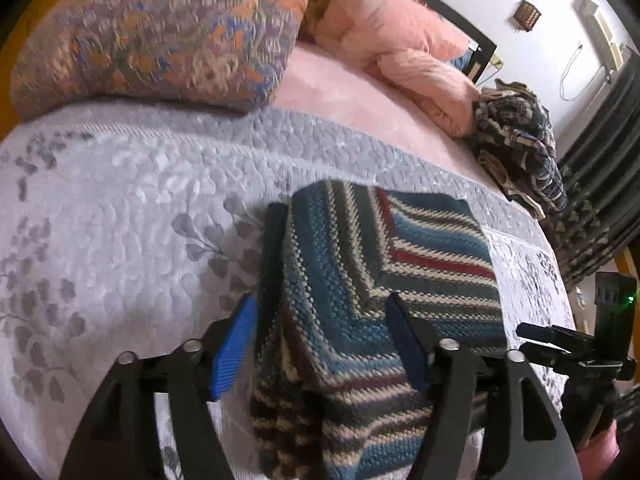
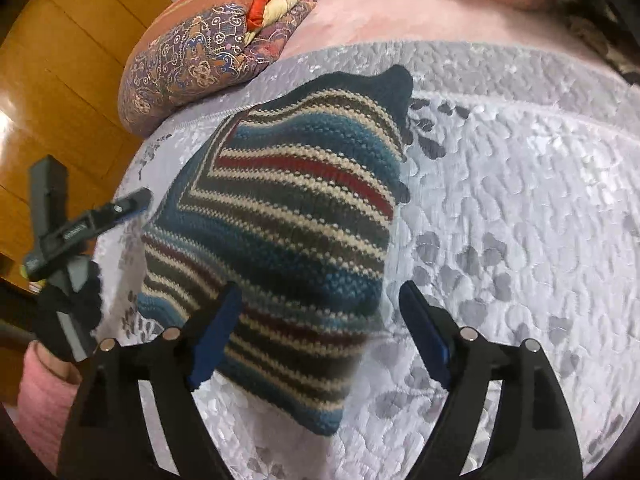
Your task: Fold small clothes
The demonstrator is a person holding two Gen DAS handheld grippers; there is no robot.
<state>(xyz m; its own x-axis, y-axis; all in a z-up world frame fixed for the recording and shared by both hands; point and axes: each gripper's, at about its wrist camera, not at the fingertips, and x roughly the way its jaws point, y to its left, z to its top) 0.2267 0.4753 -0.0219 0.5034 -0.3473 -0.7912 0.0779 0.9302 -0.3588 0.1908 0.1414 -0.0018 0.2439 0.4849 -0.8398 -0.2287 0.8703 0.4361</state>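
The striped knitted garment (image 1: pixel 384 280) in teal, cream, brown and red already lies doubled into a compact, roughly square packet on the pale grey quilted bedspread (image 1: pixel 120 200), so the folding looks largely done — perhaps one last fold or a squaring-up is left, with a dark patterned heap (image 1: pixel 516 144) waiting at the bed's far edge. Your left gripper (image 1: pixel 324 344) hangs spread wide over the packet's near end, clamping nothing; your right gripper (image 2: pixel 320 332) is likewise agape — packet just ahead, its near corner between the fingers.

Soft, even daylight lit both fisheye views, casting faint shadows. Edges bowed and darkened into black corners. The patterned orange-purple cushion (image 1: pixel 152 44) blurred with motion; glare streaked the glossy wooden floor (image 2: pixel 60 64).
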